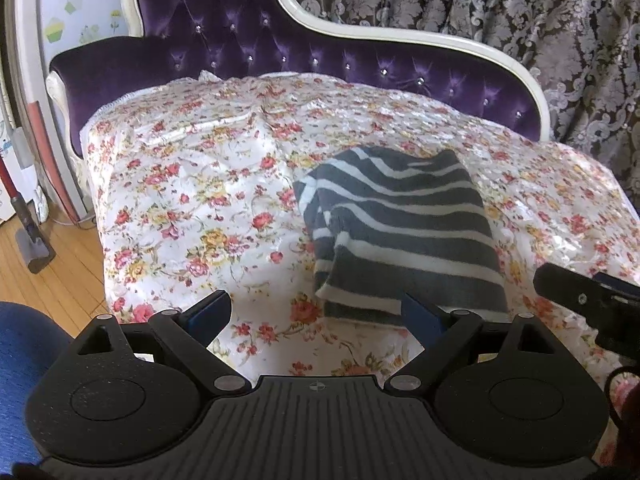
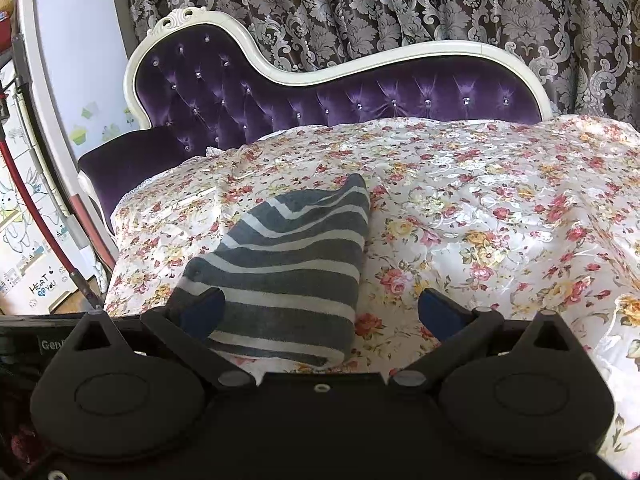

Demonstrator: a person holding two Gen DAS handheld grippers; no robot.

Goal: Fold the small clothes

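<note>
Both tools, left (image 1: 314, 314) & right (image 2: 320, 312), hung released; folded striped garment (image 2: 288, 264) lay on floral cover (image 2: 480, 220) at 12.

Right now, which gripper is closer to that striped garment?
Right, narrowly. The right gripper hangs open over the striped garment's near end; the left gripper, also open, sits just off its near left corner.

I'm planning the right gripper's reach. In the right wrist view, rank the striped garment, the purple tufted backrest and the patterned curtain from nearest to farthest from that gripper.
From the right gripper:
1. Striped garment, lying on the floral cover just ahead, toward its left finger.
2. Purple tufted backrest, behind the floral cover, at the sofa's far edge.
3. Patterned curtain, hanging behind the backrest.
</note>
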